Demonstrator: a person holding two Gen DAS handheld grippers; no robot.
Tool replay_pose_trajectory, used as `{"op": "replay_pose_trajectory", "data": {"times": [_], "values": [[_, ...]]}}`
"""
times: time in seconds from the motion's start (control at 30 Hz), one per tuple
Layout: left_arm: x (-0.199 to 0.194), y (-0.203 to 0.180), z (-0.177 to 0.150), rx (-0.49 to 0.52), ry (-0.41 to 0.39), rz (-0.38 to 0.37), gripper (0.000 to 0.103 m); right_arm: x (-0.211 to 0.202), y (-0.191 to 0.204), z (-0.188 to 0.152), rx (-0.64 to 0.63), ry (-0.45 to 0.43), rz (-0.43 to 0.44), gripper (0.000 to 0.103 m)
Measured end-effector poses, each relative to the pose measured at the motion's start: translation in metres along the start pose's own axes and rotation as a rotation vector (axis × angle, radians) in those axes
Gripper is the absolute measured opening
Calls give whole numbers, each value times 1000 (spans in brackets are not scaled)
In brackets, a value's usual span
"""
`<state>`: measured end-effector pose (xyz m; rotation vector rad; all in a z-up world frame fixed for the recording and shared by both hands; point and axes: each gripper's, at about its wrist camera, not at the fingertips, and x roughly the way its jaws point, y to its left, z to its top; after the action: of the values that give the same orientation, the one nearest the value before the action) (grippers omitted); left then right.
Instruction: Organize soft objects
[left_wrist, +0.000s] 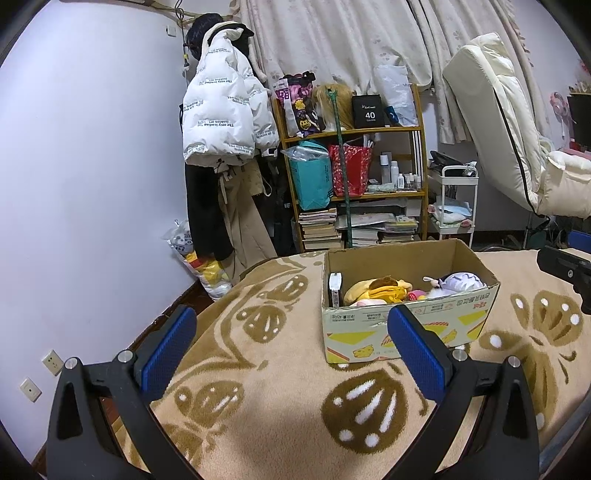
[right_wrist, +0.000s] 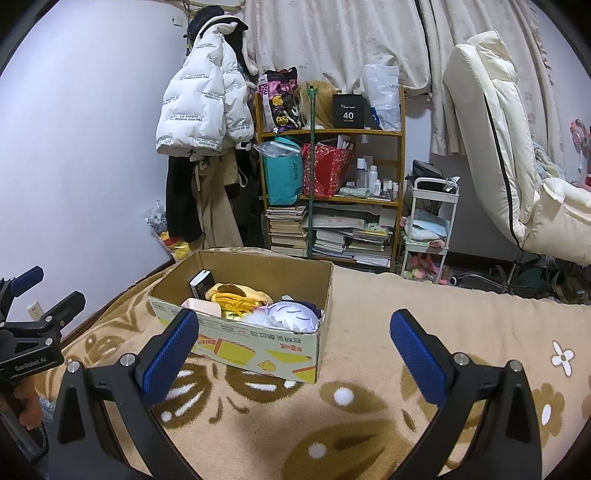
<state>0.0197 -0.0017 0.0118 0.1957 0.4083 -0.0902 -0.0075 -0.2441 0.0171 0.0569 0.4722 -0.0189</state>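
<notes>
Two claws hang wide open over the blanket, holding nothing. The left claw and the right claw both face the box, I think to get ready for reaching in. The box sits on the blanket just ahead. Inside it lie the soft toys, a yellow toy and a pale purple toy, piled together so they stay tidy.

Left tool spread wide and empty, right tool likewise gaping, both level, side by side
</notes>
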Motion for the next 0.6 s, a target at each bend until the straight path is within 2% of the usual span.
{"op": "replay_pose_trajectory", "data": {"times": [0.6], "values": [[-1, 6, 4, -10, 2, 16, 102, 0, -2, 1, -1, 0, 1, 103]]}}
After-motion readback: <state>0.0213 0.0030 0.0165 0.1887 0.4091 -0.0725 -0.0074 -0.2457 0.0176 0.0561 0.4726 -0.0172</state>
